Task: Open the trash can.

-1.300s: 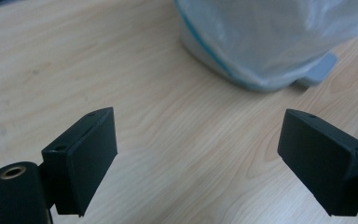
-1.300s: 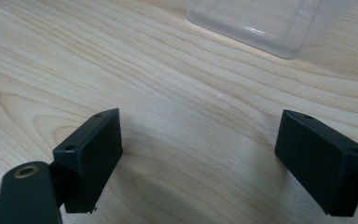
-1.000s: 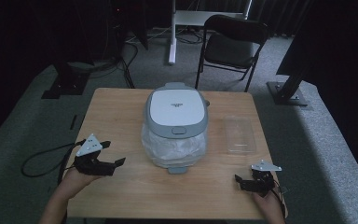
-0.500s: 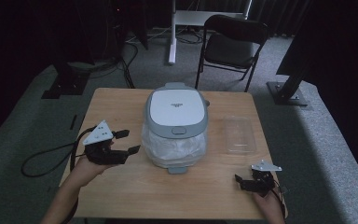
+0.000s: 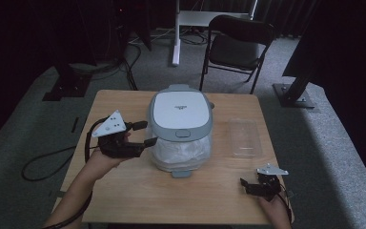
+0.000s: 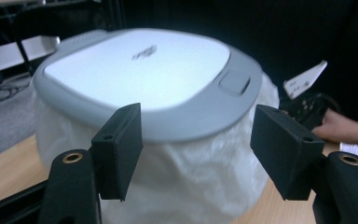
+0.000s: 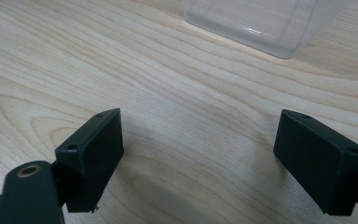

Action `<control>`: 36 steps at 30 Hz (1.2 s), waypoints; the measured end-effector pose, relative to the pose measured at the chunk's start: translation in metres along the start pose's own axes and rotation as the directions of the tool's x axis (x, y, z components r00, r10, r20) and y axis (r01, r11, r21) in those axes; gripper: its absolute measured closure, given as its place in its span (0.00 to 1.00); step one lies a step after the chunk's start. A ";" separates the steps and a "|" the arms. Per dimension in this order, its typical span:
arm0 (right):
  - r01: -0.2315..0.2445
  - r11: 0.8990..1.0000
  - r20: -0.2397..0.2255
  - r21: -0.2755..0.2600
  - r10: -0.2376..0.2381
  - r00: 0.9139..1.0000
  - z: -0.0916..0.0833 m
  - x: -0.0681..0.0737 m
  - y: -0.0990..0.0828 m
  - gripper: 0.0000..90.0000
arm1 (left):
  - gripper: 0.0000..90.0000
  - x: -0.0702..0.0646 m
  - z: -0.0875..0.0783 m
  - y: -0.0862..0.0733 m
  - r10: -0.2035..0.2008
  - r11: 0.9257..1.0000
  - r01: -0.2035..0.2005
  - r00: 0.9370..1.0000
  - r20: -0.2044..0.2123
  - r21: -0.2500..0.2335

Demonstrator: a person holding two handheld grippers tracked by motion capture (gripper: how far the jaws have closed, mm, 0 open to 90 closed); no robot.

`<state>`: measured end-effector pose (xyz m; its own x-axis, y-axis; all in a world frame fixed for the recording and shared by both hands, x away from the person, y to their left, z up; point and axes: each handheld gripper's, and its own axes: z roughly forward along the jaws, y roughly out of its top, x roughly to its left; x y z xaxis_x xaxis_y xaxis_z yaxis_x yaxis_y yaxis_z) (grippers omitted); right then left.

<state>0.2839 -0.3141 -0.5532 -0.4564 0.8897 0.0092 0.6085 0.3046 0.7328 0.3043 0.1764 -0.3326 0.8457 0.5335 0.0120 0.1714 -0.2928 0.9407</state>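
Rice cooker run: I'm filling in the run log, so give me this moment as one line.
left gripper: open, jaws closing, beside rice cooker | right gripper: open, on table | clear tray: untouched

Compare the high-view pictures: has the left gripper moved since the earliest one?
Yes. The left gripper has moved up the picture and rightward, close to the white bin; its jaws have just been closing, with nothing between them.

The rice cooker (image 5: 180, 125) had a smooth, satin plastic lid, with thin crinkly white plastic film wrapped round its body. The table (image 5: 124, 191) was pale matt wood grain. The container (image 5: 244, 137) was clear glossy plastic, and the jaws looked matt black.
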 end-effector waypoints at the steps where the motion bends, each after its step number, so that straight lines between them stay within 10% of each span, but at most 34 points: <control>1: 0.000 1.000 0.000 0.000 0.000 1.000 0.000 0.000 0.000 0.17 | 0.45 -0.001 0.001 0.002 0.000 1.000 0.000 1.000 0.003 -0.012; 24: 0.013 1.000 -0.013 -0.004 -0.013 1.000 -0.001 0.001 -0.001 0.18 | 0.98 -0.024 0.064 0.021 0.063 0.998 -0.065 0.994 0.084 0.014; 36: 0.000 1.000 -0.010 -0.005 -0.001 1.000 -0.001 0.000 -0.001 0.18 | 1.00 -0.025 0.077 0.025 0.056 0.997 -0.062 0.993 0.101 0.053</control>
<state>0.2828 -0.3148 -0.5531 -0.4633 0.8860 0.0157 0.6052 0.3034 0.7360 0.3266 0.0945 -0.3360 0.9006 0.4335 0.0309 0.1450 -0.3668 0.9189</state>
